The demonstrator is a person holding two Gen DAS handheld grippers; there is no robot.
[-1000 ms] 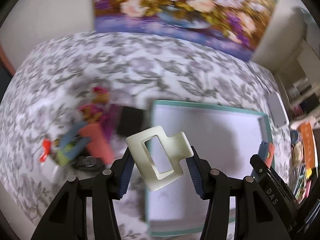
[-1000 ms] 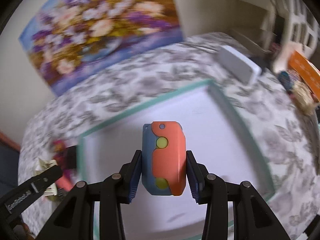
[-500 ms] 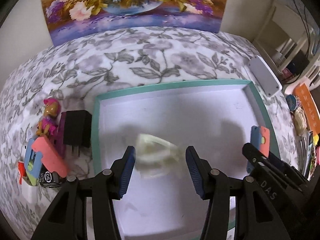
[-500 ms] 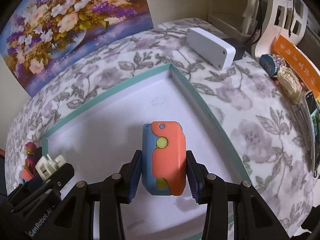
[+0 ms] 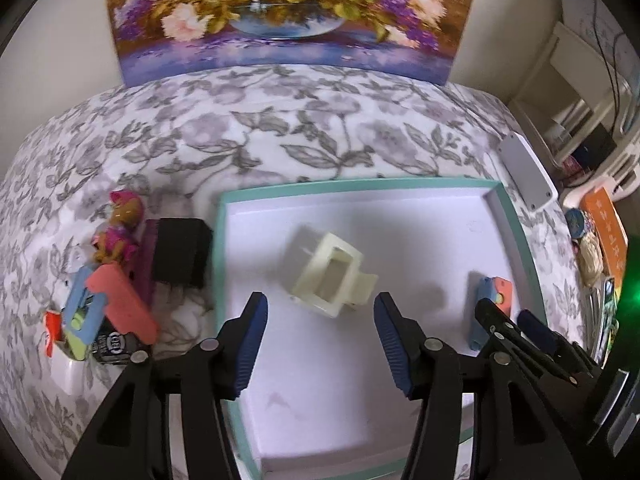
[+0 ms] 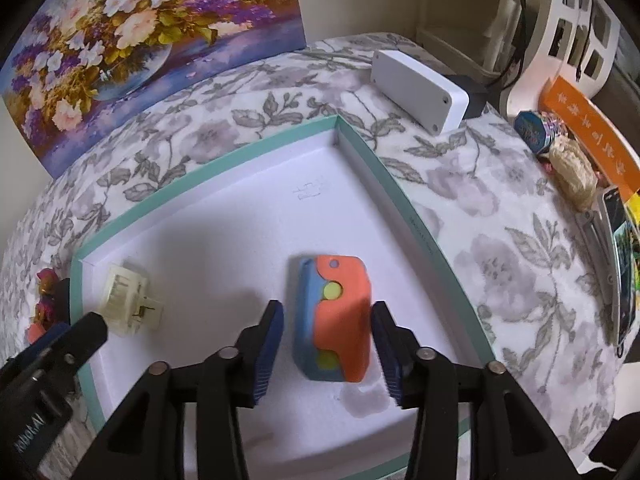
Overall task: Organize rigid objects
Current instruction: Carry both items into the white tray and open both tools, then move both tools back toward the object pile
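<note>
Two pieces already lie in the teal-rimmed tray [image 5: 516, 232] on the floral-clothed worktop [image 5: 280, 136]: the orange-and-blue toy [image 6: 332, 316] between the right gripper's [image 6: 328, 344] fingers, which have just spread clear of it, and the cream clip [image 5: 330, 276] beyond the left gripper's [image 5: 320, 340] spread, empty fingers. Several smaller things, a black adapter [image 5: 182, 252], a pink block [image 5: 120, 300] and a figurine [image 5: 120, 228], are still heaped left of the tray, with its rim between them and the white floor.

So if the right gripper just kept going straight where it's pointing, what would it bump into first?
Probably the orange-and-blue plastic toy, lying between the right gripper's open jaws on the white teal-rimmed tray; depth is hard to judge.
</note>
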